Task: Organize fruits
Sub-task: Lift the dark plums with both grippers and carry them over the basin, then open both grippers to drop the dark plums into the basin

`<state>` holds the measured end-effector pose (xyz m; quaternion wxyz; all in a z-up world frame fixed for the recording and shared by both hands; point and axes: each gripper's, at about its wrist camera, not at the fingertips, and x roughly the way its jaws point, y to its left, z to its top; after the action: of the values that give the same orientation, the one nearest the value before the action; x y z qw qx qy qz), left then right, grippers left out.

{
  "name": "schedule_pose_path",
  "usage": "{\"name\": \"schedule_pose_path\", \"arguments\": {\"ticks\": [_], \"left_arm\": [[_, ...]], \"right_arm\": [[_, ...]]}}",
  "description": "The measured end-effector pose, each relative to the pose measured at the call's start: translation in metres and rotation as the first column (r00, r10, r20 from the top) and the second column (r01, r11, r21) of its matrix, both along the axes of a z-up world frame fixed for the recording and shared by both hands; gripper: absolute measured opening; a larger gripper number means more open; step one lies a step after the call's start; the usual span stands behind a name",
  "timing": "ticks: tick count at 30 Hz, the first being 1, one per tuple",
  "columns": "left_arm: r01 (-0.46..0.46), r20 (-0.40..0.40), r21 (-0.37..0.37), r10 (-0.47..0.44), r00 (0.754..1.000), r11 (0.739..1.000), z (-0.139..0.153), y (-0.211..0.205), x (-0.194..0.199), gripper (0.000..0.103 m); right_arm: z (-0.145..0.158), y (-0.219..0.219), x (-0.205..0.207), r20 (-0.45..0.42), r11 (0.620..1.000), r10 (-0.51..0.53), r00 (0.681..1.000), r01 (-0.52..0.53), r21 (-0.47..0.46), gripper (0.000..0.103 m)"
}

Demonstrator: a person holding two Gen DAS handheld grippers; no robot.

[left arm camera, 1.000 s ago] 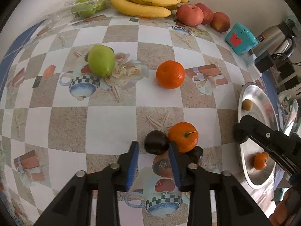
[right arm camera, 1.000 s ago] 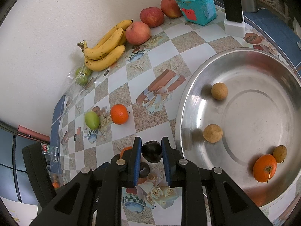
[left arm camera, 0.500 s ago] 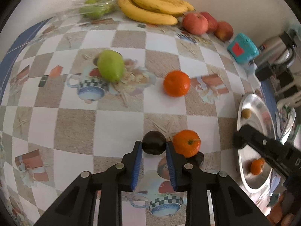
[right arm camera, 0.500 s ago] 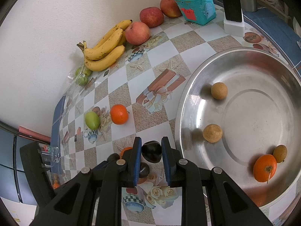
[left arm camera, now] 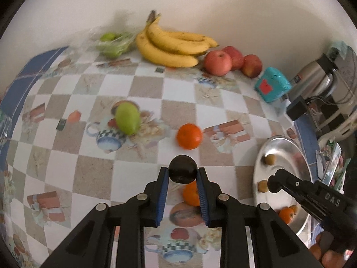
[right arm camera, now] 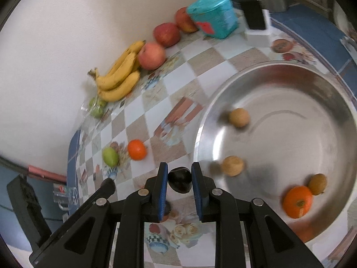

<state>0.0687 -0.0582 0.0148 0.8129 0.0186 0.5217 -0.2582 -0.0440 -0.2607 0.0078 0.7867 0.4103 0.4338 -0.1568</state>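
- Two grippers, each clamped on a dark round fruit. Left gripper (left arm camera: 182, 174) pinches a dark plum (left arm camera: 183, 169) between its blue pads, jaws nearly closed, fruit clear of the tablecloth (left arm camera: 93, 174).
- Right gripper (right arm camera: 177, 178) holds a second dark fruit (right arm camera: 179, 179), jaws drawn in tight on it, just beside the rim of the steel bowl (right arm camera: 290, 67).
- Under the left gripper, an orange (left arm camera: 191, 193) lies on the cloth, partly hidden by the fingers.
- Loose on the cloth beyond: another orange (left arm camera: 189, 136) and a green pear-like fruit (left arm camera: 127, 118), well apart.
- In the bowl: an orange with stem (right arm camera: 297, 201), touching a small brown fruit (right arm camera: 317, 183); two more brown round fruits (right arm camera: 239, 117), kind hard to tell through blur.
- Along the wall: bananas (left arm camera: 171, 47), three red apples (left arm camera: 218, 63), bagged green fruit (left arm camera: 110, 44), a teal box (left arm camera: 272, 87).
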Motion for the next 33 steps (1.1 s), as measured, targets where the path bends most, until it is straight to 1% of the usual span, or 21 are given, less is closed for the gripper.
{"name": "schedule_pose_path", "arguments": {"ticks": [6,8,13,18,22,25,33], "left_arm": [[0.099,0.036,-0.016,-0.098,0.995,0.995,0.008,-0.029,-0.021,0.027],[0.142,0.050,-0.016,-0.141,0.989,0.990,0.010,-0.042,-0.030,0.027],[0.251,0.071,-0.003,-0.250,0.966,0.968,0.009,-0.075,-0.057,0.027],[0.334,0.081,0.049,-0.337,0.938,0.941,-0.001,-0.102,-0.078,0.027],[0.366,0.075,0.088,-0.373,0.925,0.926,-0.013,-0.113,-0.086,0.027],[0.378,0.068,0.103,-0.385,0.920,0.920,-0.018,-0.118,-0.089,0.028],[0.396,0.069,0.109,-0.404,0.912,0.912,-0.020,-0.122,-0.093,0.028]], "right_arm": [[0.001,-0.035,-0.026,-0.027,0.992,-0.122,0.992,0.121,-0.034,0.022],[0.001,-0.047,-0.037,-0.033,0.986,-0.161,0.986,0.160,-0.046,0.022],[0.001,-0.066,-0.055,-0.051,0.973,-0.222,0.974,0.217,-0.076,0.022],[0.001,-0.071,-0.061,-0.063,0.970,-0.229,0.971,0.223,-0.091,0.023],[-0.006,-0.071,-0.059,-0.080,0.973,-0.225,0.971,0.219,-0.077,0.023],[-0.012,-0.071,-0.058,-0.094,0.975,-0.217,0.972,0.211,-0.070,0.023],[-0.019,-0.070,-0.055,-0.121,0.976,-0.213,0.970,0.207,-0.063,0.023]]}}
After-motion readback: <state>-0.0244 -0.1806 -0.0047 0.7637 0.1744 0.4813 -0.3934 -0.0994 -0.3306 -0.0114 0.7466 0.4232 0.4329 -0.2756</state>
